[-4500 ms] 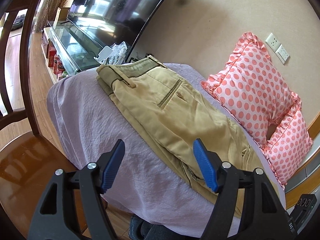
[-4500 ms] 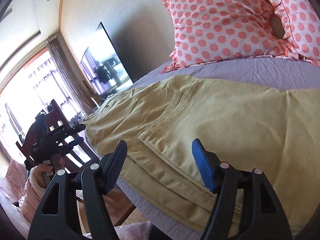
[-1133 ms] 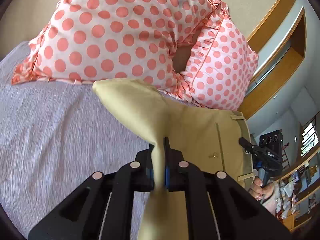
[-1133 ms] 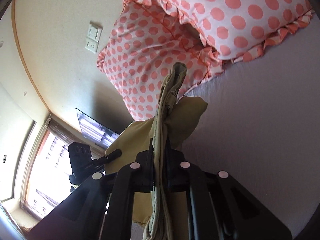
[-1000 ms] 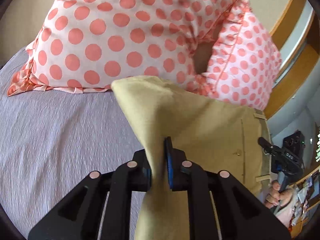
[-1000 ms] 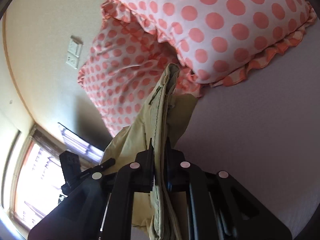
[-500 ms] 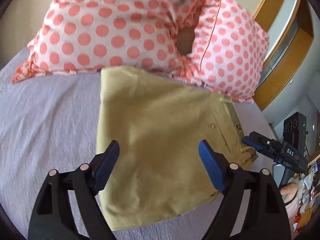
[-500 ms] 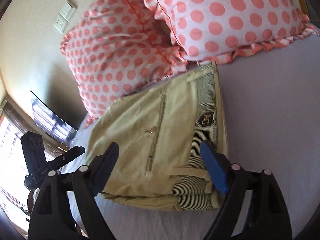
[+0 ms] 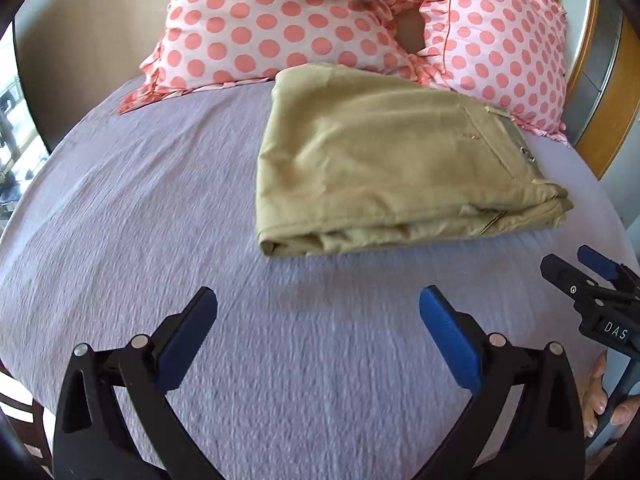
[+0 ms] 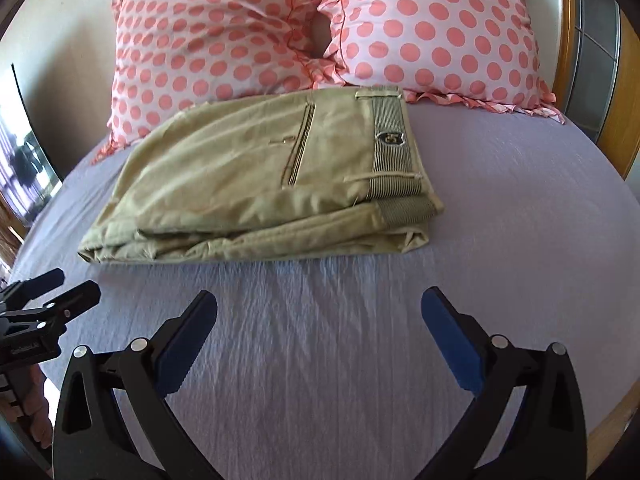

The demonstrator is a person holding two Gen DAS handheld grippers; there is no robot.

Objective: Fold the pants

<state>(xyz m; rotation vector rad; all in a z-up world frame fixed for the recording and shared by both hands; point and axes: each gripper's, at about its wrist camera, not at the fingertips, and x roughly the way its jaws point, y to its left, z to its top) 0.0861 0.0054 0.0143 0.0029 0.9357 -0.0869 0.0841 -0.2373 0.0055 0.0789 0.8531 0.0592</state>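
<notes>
The khaki pants (image 9: pixel 384 160) lie folded in a compact stack on the lavender bed sheet (image 9: pixel 160 208), just in front of the pillows. In the right wrist view the pants (image 10: pixel 260 176) show a back pocket and a striped waistband with a badge on top. My left gripper (image 9: pixel 318 308) is open and empty, held back from the near edge of the pants. My right gripper (image 10: pixel 319 308) is open and empty, also short of the pants. Each gripper shows in the other's view, the right (image 9: pixel 588 272) and the left (image 10: pixel 52 292).
Two pink polka-dot pillows (image 10: pixel 280 28) lean against the wall behind the pants. A wooden headboard frame (image 9: pixel 616 92) runs along the right. A dark TV screen (image 10: pixel 28 160) is at the far left. Bare sheet (image 10: pixel 520 200) lies right of the pants.
Both grippers let go of the pants after laying the fold over. They have since pulled back toward the near side of the bed, open. The pants lie still.
</notes>
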